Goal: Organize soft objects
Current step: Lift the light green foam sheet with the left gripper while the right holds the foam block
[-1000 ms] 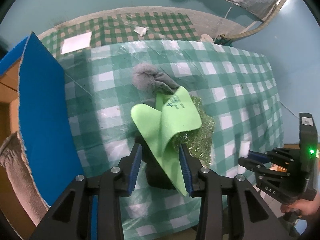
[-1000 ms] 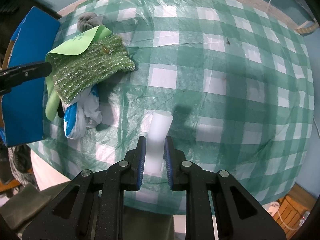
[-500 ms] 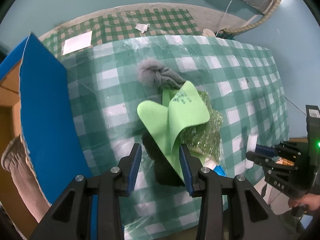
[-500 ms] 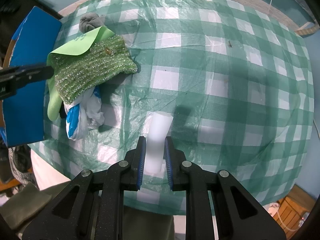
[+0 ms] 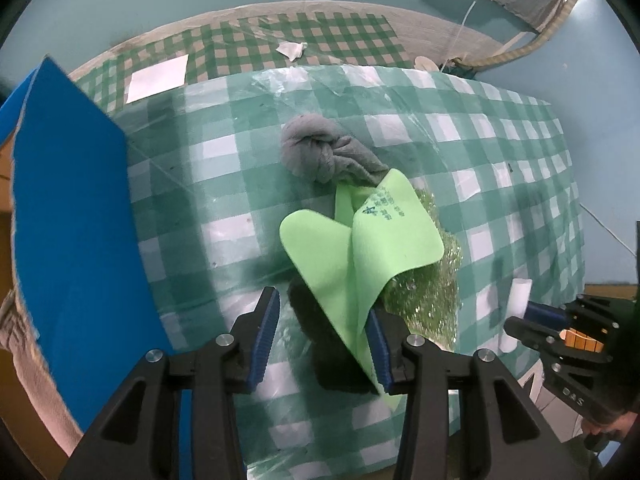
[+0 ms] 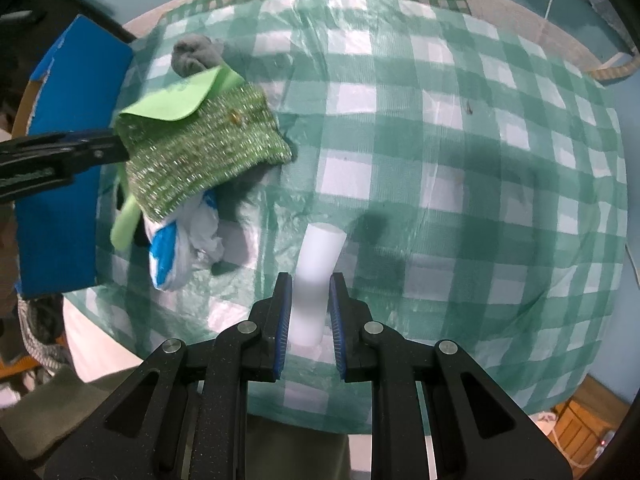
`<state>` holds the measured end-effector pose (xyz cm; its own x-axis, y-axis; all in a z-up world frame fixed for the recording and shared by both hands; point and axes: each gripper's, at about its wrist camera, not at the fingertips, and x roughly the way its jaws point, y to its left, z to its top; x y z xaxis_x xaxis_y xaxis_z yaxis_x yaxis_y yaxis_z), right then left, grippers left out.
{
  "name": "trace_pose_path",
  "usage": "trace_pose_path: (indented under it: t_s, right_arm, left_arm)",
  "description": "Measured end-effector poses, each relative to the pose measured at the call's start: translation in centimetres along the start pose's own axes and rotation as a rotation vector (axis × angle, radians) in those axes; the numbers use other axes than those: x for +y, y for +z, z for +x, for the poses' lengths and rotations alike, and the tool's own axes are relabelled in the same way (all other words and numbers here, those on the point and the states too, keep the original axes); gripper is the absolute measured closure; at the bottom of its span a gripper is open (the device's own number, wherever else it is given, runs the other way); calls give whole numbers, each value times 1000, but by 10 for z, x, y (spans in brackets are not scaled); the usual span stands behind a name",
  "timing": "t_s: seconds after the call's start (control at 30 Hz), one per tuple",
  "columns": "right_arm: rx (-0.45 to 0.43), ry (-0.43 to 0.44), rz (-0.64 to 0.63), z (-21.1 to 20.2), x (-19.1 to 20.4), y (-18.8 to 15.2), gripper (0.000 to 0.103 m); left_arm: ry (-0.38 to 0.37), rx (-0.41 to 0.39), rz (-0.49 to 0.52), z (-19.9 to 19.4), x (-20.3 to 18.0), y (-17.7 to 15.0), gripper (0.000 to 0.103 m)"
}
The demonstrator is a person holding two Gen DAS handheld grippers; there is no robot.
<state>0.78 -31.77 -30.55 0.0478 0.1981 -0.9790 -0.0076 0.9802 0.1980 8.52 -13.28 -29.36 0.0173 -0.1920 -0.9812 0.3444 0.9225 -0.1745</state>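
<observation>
On the green-checked table [image 6: 460,168] a pile holds a knotted grey cloth [image 5: 316,152], a folded light-green cloth [image 5: 360,248] and a glittery green scrub cloth [image 6: 200,152] over a white-and-blue plastic bag [image 6: 180,248]. My left gripper [image 5: 320,340] points down at the pile's near edge, open. A dark object [image 5: 332,344] sits between its jaws and the green cloth's hanging edge rests against the right pad. My right gripper [image 6: 310,280] is shut on an upright white foam piece [image 6: 320,252] near the table's front edge, right of the pile.
A blue box flap [image 5: 72,240] stands at the table's left side, close to the pile. A second checked table behind carries a white sheet [image 5: 158,78] and crumpled paper [image 5: 292,49]. A hand [image 5: 608,432] grips the right tool.
The left gripper's jaws stand slightly wider and the pile sits a little farther up and right in its view. The right gripper and the foam piece have not moved.
</observation>
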Motion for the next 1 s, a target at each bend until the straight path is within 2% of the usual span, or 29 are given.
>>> trace_pose_path:
  t_s: [0.2, 0.33, 0.5, 0.53, 0.6, 0.7, 0.83, 1.0]
  right_arm:
    - [-30, 4, 4, -18, 1, 5, 86]
    - [-42, 12, 16, -25, 2, 7, 86]
    - [-59, 16, 21, -36, -1, 4, 86]
    - [-63, 15, 20, -38, -2, 4, 86]
    - [-68, 16, 20, -41, 0, 4, 86]
    - [-72, 18, 29, -44, 0, 3, 86]
    - [-66, 16, 36, -42, -1, 3, 86]
    - [-65, 20, 41, -42, -2, 1, 86]
  left_arm:
    - [-23, -19, 0, 0, -5, 9, 60]
    - [-75, -58, -12, -8, -10, 15, 60]
    - [-84, -31, -2, 1, -18, 21, 60]
    - [-81, -24, -2, 5, -19, 21, 62]
    - [-71, -9, -5, 9, -19, 21, 86]
    - [-73, 5, -18, 12, -16, 18, 97]
    - [-91, -31, -28, 4, -14, 12, 100]
    - [-198, -72, -65, -14, -11, 5, 100]
